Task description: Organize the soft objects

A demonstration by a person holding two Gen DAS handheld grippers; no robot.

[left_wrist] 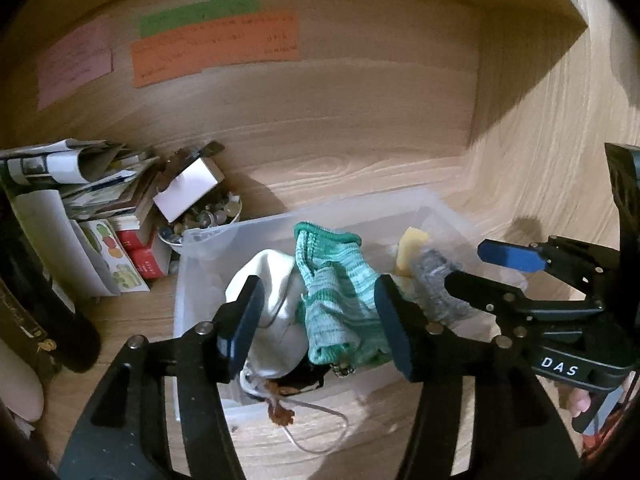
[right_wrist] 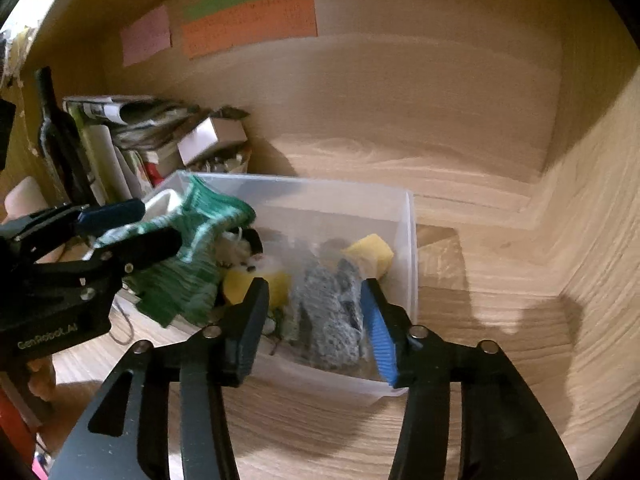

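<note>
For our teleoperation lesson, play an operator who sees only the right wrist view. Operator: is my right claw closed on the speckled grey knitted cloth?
Observer: No. Seen from the left wrist, the right claw is open, its black finger at the speckled grey knitted cloth.
Operator: What's beside the green striped knitted sock?
Observer: A white fabric pouch, left of the green striped knitted sock in the clear plastic bin.
Operator: Anything hanging out?
Observer: A brown tassel on a thin cord, over the near wall.
</note>
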